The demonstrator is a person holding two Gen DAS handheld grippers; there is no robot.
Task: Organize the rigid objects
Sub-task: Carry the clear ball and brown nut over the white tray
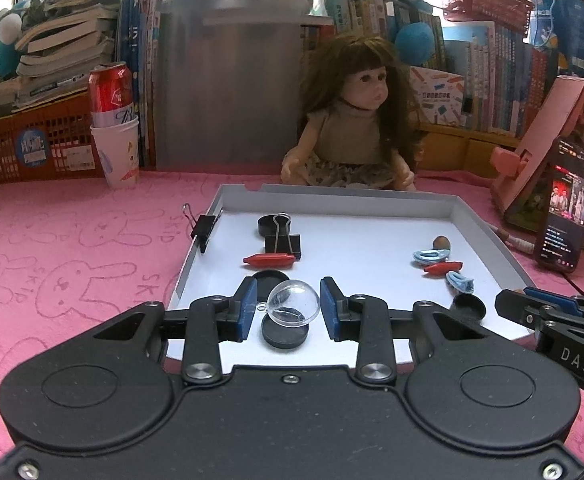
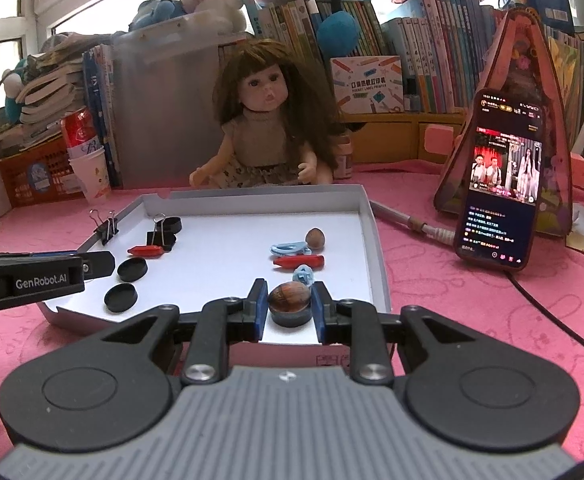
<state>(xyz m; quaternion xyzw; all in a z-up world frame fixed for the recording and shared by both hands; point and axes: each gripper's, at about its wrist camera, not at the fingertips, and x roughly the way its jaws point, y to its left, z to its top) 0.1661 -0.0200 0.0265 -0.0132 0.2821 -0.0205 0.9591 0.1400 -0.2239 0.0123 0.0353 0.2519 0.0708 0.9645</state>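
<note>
Holding a walnut (image 2: pixel 290 297) in my right tongs (image 2: pixel 290 306), I have it just over a black cap (image 2: pixel 291 317) at the tray's (image 2: pixel 373 240) near right corner; the pads look pressed to the nut's sides, so I judge them clamped on it. My left tongs (image 1: pixel 288 307) stand apart around a clear dome (image 1: pixel 290 304) resting on another cap (image 1: pixel 286 334), touching neither side that I can see. To do this well I should centre the nut over its cap, lower it until it sits, then ease the pads off evenly so it does not roll. On the left, I should close slowly and squarely on the dome, since it is slick and round. The tray sits on the pink tabletop (image 1: pixel 72 280).
</note>
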